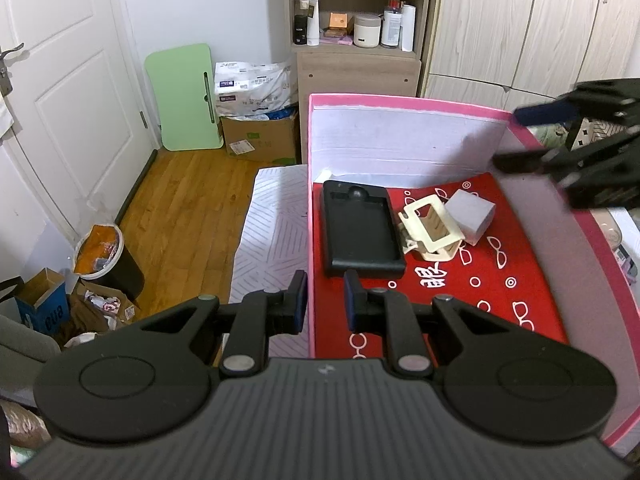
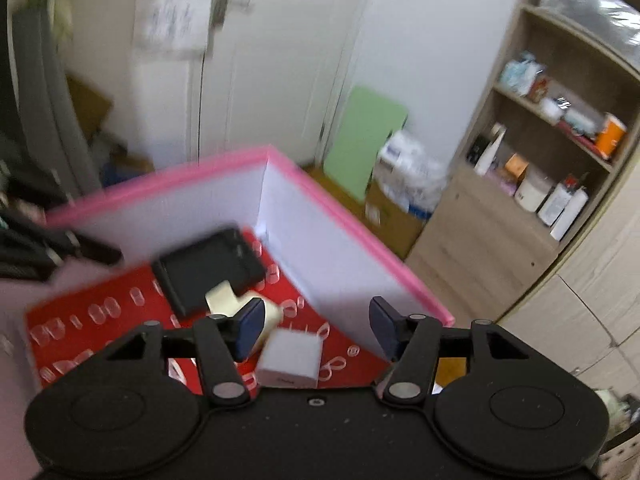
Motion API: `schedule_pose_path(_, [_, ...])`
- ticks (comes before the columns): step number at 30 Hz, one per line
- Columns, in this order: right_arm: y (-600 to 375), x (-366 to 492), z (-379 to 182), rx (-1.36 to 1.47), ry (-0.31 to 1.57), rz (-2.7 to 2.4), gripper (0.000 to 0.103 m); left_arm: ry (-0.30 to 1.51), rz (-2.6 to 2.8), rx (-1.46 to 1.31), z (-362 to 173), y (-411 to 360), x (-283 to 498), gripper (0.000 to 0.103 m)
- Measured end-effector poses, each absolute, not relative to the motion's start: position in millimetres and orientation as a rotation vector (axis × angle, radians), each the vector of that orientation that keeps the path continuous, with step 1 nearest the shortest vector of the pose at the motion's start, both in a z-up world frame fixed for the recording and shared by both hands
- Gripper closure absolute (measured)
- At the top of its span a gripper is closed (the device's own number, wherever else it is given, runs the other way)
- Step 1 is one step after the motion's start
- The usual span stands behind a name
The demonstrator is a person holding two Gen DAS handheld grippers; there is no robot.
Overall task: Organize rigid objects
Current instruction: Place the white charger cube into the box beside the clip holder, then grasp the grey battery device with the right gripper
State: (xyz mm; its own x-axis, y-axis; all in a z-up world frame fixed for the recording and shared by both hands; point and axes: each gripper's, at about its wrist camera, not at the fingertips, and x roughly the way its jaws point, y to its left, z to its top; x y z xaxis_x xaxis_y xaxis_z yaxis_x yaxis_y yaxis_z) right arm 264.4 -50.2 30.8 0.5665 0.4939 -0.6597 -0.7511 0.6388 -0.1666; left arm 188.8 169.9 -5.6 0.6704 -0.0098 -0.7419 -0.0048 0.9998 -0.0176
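1. Three rigid things are lying in the pink box [image 1: 408, 102]: a black tray [image 1: 362, 230], a cream holder [image 1: 430, 228] and a white cube [image 1: 470, 216], all resting on its red patterned floor [image 1: 480, 280]. The holder is touching the cube and sitting just beside the tray.
2. We are working in a room with a wood floor [image 1: 188, 204], a white door [image 1: 60, 92], a green board [image 1: 182, 96] leaning on the wall, and a shelf [image 1: 356, 16] full of jars and bottles.
3. Our left view is showing a bin [image 1: 106, 256] and cartons on the floor, which the right view is not showing; the right view, blurred, is looking down into the box's far corner.
4. Our left gripper [image 1: 326, 302] is clamping the box's near left wall, its narrow jaws straddling the pink edge, with the tray just beyond them.
5. Our right gripper [image 2: 316, 330] is hanging over the box with jaws released and nothing gripped; the cube [image 2: 290, 360] is lying below, between them, nearer the left finger.
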Motion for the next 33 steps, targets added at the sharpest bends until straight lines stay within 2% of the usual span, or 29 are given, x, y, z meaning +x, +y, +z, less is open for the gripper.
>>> schedule_pose_path(3, [-78.4,247.2,46.4,-0.326,0.491,0.73,0.038,0.836,-0.003,-0.018,-5.5,169.8,189.1,0.086])
schedule_pose_path(4, [-89.3,239.1,49.9,-0.29,0.446,0.719,0.035,0.836,-0.003,-0.018,-5.5,169.8,189.1,0.086])
schedule_pose_path(5, [-96.7,232.8,51.0,-0.272,0.424,0.711,0.027,0.836,-0.003,-0.017,-5.5,169.7,189.2,0.086])
schedule_pose_path(6, [-105.7,227.6,52.4,-0.254,0.41,0.698,0.025,0.836,-0.002,-0.018,-5.6,169.8,189.3,0.086])
schedule_pose_path(10, [-138.8,210.9,47.3,-0.227,0.431,0.669,0.025,0.829,0.004,-0.006,-5.4,167.5,188.4,0.086])
schedule_pose_path(18, [-187.7,193.6,4.5,-0.211,0.64,0.742,0.025,0.816,0.008,0.01,-5.1,164.8,186.4,0.086])
schedule_pose_path(24, [-196.9,192.0,-26.0,-0.298,0.67,0.759,0.031,0.814,0.006,-0.018,-4.6,168.0,186.3,0.086])
schedule_pose_path(33, [-180.0,190.9,-41.8,-0.43,0.675,0.95,0.031,0.814,0.006,-0.008,-5.0,168.0,186.2,0.086])
